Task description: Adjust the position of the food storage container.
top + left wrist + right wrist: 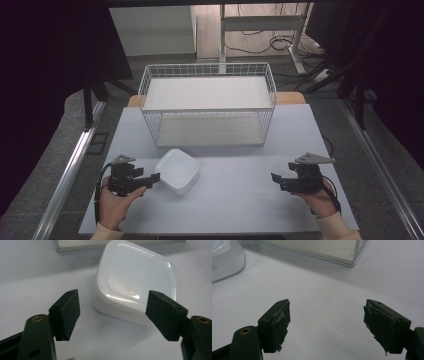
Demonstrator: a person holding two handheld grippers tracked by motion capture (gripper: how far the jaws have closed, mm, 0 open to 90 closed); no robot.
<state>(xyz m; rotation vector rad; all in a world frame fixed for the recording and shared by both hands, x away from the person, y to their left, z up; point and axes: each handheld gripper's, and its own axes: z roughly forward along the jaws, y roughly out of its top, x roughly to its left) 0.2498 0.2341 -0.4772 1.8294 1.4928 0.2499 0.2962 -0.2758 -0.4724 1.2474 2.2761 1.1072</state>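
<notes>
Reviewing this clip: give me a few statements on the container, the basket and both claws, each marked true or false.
1. The white container lies on the table in front of the wire basket. True.
2. The left claw is clamped on the container. False: its jaws stand open, short of it.
3. The right claw is open with nothing between its jaws. True.
4. The container sits inside the basket. False: it is outside, on the table.

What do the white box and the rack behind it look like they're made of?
The box looks like glossy white plastic, going by the bright glints on its smooth rounded top. The rack looks like white-coated metal wire, a thin grid mesh, with flat matte shelves, perhaps board.
</notes>
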